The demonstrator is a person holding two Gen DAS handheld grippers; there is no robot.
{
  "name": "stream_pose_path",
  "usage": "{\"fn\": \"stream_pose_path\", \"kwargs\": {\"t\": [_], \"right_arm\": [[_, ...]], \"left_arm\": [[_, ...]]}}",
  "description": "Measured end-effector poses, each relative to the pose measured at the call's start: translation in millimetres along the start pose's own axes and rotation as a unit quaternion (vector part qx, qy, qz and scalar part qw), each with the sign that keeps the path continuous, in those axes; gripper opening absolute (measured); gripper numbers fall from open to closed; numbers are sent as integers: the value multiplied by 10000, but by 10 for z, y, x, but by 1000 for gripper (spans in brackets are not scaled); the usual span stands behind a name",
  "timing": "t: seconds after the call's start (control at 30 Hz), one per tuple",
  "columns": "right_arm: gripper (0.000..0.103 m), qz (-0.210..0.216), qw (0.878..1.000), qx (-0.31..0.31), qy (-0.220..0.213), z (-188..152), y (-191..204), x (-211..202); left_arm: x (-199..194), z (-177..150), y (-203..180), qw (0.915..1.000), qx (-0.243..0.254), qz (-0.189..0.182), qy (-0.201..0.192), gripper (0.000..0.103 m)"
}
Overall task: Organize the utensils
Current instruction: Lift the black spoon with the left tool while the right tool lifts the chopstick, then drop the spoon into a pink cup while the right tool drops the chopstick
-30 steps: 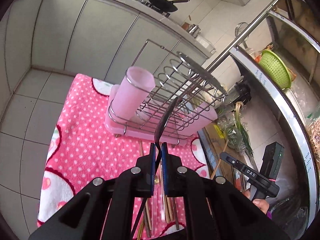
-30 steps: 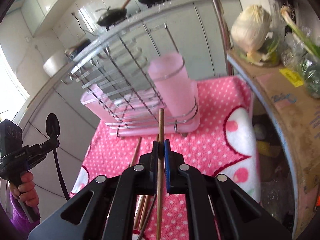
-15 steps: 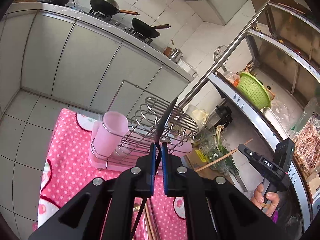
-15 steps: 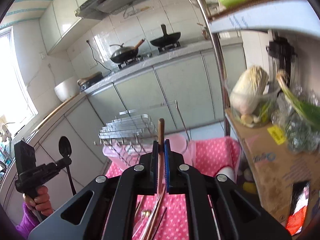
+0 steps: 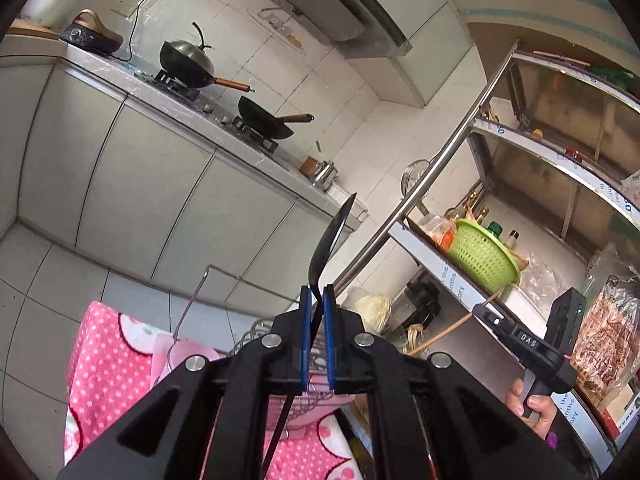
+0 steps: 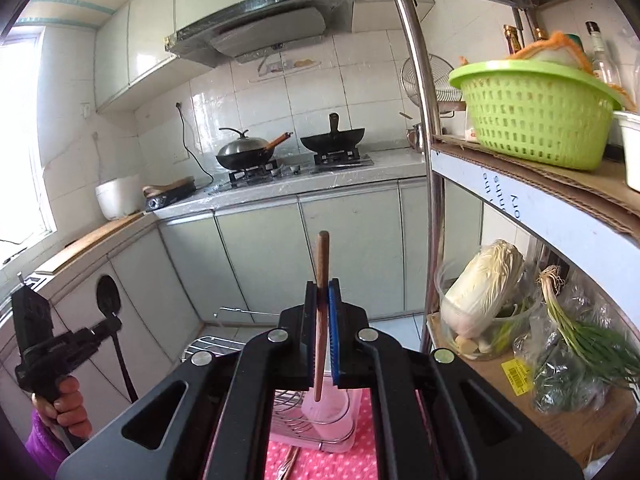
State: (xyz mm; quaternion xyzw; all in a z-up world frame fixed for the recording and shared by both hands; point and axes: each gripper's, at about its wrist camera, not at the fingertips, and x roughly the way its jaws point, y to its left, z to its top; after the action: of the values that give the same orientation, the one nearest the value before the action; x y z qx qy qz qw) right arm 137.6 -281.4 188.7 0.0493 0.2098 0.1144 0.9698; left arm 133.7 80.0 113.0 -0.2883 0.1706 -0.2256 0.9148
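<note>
- Since a second ago: both claws lifted well clear of the pink dotted cloth point(image 5: 105, 364), views now tipped up toward the stove wall, rack sunk to the bottom edge of each picture.
- Nearest, left claw point(image 5: 317, 322): clamped tight on a black spoon point(image 5: 329, 242), bowl edge-on and pointing up and away, thin handle trailing down and back under the claw.
- Nearest, right claw point(image 6: 323, 320): squeezed shut on a brown wooden chopstick point(image 6: 321, 276), long axis almost upright, upper end above the pads, lower end hanging just over the pink cup point(image 6: 326, 406).
- Just below and ahead: pink cup seated at the end of the wire dish rack point(image 6: 290, 408), mouth upward, directly under the right claw; from the left claw, down and to its left point(image 5: 166, 356).
- Judged: right hand nearer; chopstick already in line with the cup mouth, so a straight drop; spoon needs tipping handle-down first.
- Further off: more utensils lying on the cloth point(image 6: 290, 462), not yet sorted.
- Far: stove worktop point(image 6: 304, 178).
</note>
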Motion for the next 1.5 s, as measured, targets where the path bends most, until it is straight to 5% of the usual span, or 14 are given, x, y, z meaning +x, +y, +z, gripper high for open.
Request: {"fn": "stream_pose_path", "kwargs": {"t": [0.43, 1.13, 1.27, 1.5], "right_arm": [[6, 107, 9946, 339, 975, -328, -268, 873], [8, 169, 9783, 605, 1972, -640, -289, 1414], [41, 232, 9780, 686, 1954, -673, -330, 1351], [43, 195, 9818, 623, 1783, -703, -369, 1104]], "left_arm": [[656, 155, 564, 9954, 200, 273, -901, 5], [1068, -501, 1220, 9960, -479, 719, 244, 11], [1046, -507, 1242, 9942, -607, 814, 347, 36], [874, -466, 1181, 9924, -463, 1065, 396, 38]]}}
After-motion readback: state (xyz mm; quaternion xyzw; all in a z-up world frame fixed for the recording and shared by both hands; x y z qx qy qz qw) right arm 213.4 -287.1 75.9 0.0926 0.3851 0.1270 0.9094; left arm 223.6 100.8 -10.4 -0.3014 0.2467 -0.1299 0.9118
